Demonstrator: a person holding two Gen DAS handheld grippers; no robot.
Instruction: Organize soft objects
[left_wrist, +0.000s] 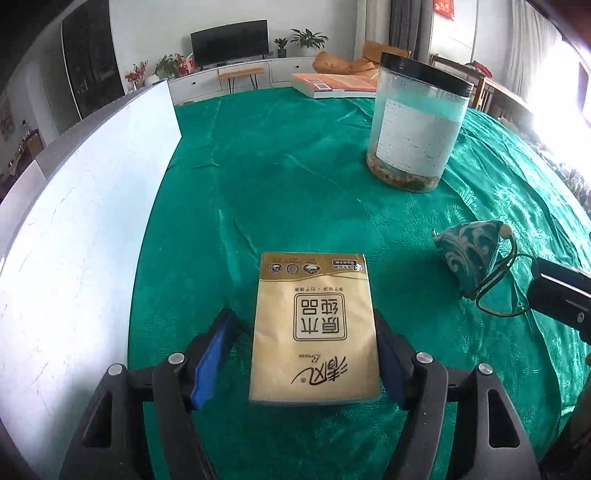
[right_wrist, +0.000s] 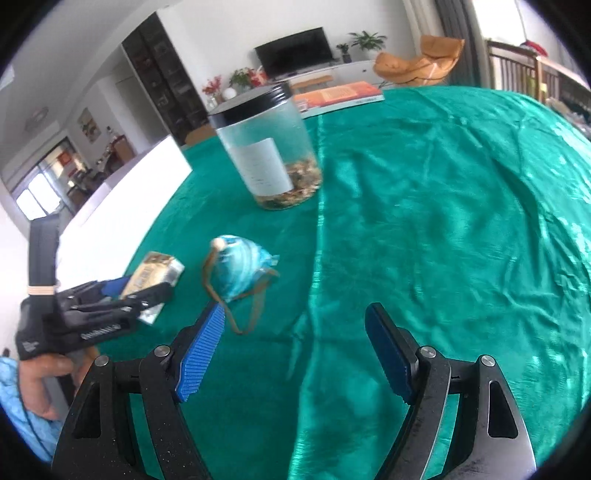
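Left tongs (left_wrist: 306, 354) stand spread around a tissue pack (left_wrist: 316, 328). The pack lies flat on the green cloth (left_wrist: 288, 199) of the bench, between the two blue pads. The left pad (left_wrist: 212, 360) is clearly apart from the pack; the right pad is very close to its edge, and I cannot tell if it touches. The print on the pack is upside down in the left wrist view.

Right tongs (right_wrist: 295, 350) are also spread wide, with nothing between the pads, only cloth below them. Just beyond their left pad lies a small pouch (right_wrist: 240, 269), teal with a pale pattern, a bead on its top and a brown cord (right_wrist: 255, 314) looping on the cloth toward the near side. The pouch is to the right of the pack, near it but not touching.

Farther back stands a clear jar (left_wrist: 417, 125) with a black lid and a white label; some brown bits lie at its bottom. A white board (left_wrist: 92, 206) lies along the left edge of the bench, and a book (left_wrist: 332, 83) lies at the far edge. A hand (right_wrist: 44, 384) with a light blue sleeve holds the left tongs.
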